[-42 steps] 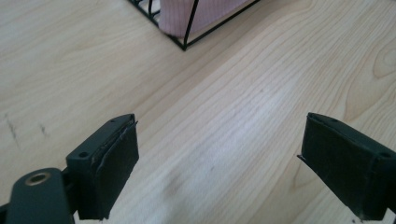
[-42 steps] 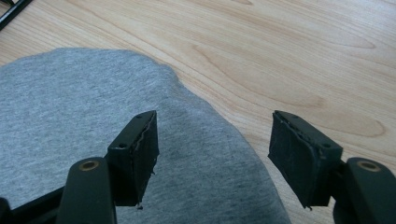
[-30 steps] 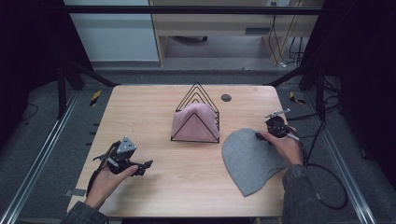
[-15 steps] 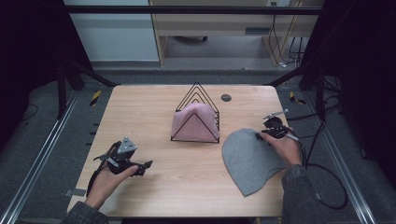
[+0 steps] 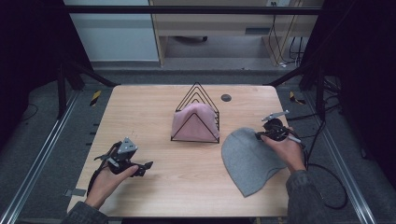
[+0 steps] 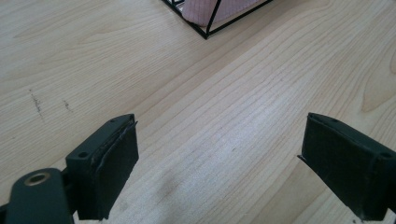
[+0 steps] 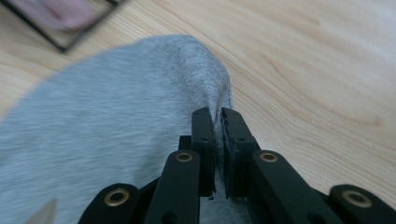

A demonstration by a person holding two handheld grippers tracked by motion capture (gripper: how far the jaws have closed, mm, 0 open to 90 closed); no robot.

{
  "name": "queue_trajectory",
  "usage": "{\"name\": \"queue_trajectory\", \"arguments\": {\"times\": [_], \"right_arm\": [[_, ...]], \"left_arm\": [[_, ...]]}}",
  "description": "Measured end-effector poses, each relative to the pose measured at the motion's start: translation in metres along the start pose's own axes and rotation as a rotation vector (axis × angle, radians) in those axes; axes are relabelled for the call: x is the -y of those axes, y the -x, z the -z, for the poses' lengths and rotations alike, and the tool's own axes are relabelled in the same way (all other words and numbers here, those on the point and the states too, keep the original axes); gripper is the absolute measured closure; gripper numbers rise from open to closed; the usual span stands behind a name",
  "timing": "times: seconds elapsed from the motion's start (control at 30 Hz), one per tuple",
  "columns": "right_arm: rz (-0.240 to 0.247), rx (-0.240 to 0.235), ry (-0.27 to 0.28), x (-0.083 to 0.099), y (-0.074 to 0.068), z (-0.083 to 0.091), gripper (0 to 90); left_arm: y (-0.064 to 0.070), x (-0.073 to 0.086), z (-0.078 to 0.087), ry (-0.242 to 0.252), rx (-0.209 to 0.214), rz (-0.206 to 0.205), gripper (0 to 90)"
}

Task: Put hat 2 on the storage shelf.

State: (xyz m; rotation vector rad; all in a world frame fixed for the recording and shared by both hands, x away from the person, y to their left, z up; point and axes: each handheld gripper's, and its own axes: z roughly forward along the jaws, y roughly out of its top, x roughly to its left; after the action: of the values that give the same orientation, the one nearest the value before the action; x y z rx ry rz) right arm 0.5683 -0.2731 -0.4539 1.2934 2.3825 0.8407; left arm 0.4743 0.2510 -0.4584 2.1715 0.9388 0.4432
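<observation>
From above, the grey beanie [image 5: 250, 160] lay flat near the desk's [image 5: 196, 186] right edge, beside the wire rack [image 5: 196, 119] holding a pink cloth [image 5: 194, 122] at the middle. The right gripper [image 5: 260, 136] met the beanie's far edge; the left gripper [image 5: 142, 167] rested near the left front corner. In the left gripper view, its jaws stood wide apart over bare wood, gripping nothing. In the right gripper view, the jaws were pinched together on a raised fold of the beanie [image 7: 140, 93].

no readable text, no labels, no brand marks, no numbers, no signs on anything in view
</observation>
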Motion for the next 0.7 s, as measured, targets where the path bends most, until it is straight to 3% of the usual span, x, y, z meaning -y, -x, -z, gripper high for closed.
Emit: {"name": "queue_trajectory", "arguments": {"times": [0.03, 0.07, 0.17, 0.2, 0.23, 0.3, 0.37, 0.53, 0.7], "right_arm": [[0.028, -0.011, 0.029, -0.001, -0.011, 0.014, 85.2], [0.028, -0.011, 0.029, -0.001, -0.011, 0.014, 85.2], [0.076, -0.01, 0.064, -0.001, -0.028, 0.033, 85.3], [0.098, -0.013, 0.092, -0.001, -0.039, 0.046, 85.3], [0.098, -0.013, 0.092, -0.001, -0.039, 0.046, 85.3], [0.135, -0.019, 0.136, -0.002, -0.056, 0.066, 85.4], [0.147, -0.023, 0.148, -0.003, -0.061, 0.072, 85.4], [0.221, -0.056, 0.205, -0.01, -0.093, 0.1, 85.6], [0.268, -0.074, 0.247, -0.019, -0.114, 0.112, 85.7]], "left_arm": [[-0.001, 0.0, 0.0, 0.002, 0.003, 0.008, 10.4], [-0.002, 0.001, 0.0, 0.005, 0.004, 0.015, 10.4], [-0.004, 0.002, 0.0, 0.009, 0.009, 0.031, 10.3], [-0.006, 0.002, 0.001, 0.011, 0.006, 0.034, 10.4], [-0.006, 0.002, 0.001, 0.011, 0.006, 0.034, 10.3], [-0.006, 0.002, 0.002, 0.02, 0.007, 0.039, 10.1], [-0.006, 0.002, 0.001, 0.021, 0.009, 0.039, 10.1], [-0.006, 0.001, 0.0, 0.026, 0.031, 0.031, 9.7], [-0.004, 0.0, 0.0, 0.035, 0.042, 0.028, 9.6]]}}
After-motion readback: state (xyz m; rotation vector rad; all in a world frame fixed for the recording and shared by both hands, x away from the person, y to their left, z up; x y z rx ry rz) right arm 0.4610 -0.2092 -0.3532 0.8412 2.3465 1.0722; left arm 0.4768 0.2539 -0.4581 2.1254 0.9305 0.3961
